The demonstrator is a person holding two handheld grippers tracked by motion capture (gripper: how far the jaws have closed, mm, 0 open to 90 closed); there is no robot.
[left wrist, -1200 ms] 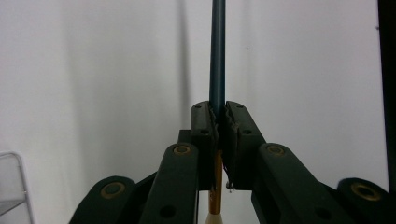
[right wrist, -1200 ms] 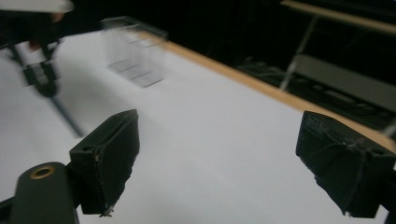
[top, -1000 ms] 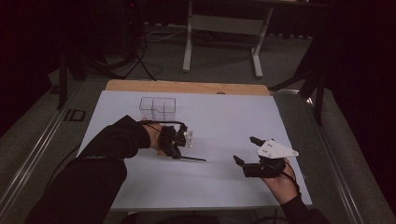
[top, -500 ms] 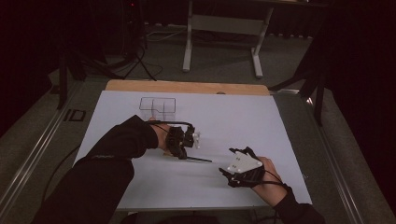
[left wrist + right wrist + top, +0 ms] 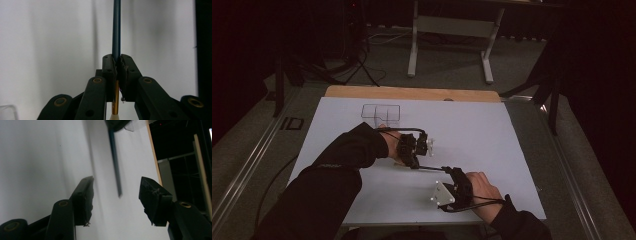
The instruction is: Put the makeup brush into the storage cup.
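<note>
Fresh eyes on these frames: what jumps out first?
The thin dark pencil, clamped between the left tongs near the middle of the white table, its free end pointing at the right tongs. Those sit near the front edge with jaws apart, the pencil tip just ahead of the gap, untouched; they have just been closing. Behind, a clear compartment box stands toward the far edge.

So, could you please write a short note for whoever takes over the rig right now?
Left gripper: shut on the thin dark blue pencil, gold ferrule end behind its fingers.
Right gripper: open, its fingers have just been closing, astride the pencil's free tip without touching.
Clear plastic box stands at the far side of the white table sheet.
Done: pencil lifted and offered.
Left: probably the right grip on the tip, then whatever follows.
</note>
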